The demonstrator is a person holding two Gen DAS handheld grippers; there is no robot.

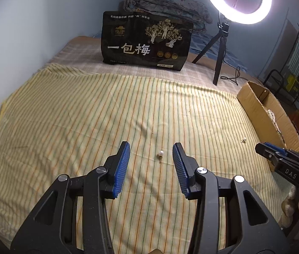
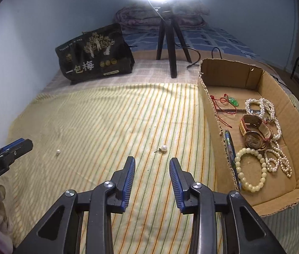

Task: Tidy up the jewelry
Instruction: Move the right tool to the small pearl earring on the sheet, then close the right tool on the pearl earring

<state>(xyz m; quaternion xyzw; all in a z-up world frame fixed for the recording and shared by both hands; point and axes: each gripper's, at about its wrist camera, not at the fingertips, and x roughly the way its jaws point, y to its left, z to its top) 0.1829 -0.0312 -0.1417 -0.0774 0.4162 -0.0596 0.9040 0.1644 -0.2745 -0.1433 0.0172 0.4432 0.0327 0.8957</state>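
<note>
Two pearl stud earrings lie on the striped yellow cloth. One pearl earring lies just ahead of my open, empty left gripper, between its blue fingertips; it shows small in the right wrist view. The other pearl earring lies just ahead of my open, empty right gripper; it also shows in the left wrist view. A cardboard box at the right holds pearl strands, a gold watch, a bead bracelet and a green pendant.
A black snack bag stands at the back of the bed. A ring light on a black tripod stands right of it, with a cable trailing. A folded quilt lies behind. A wall runs along the left.
</note>
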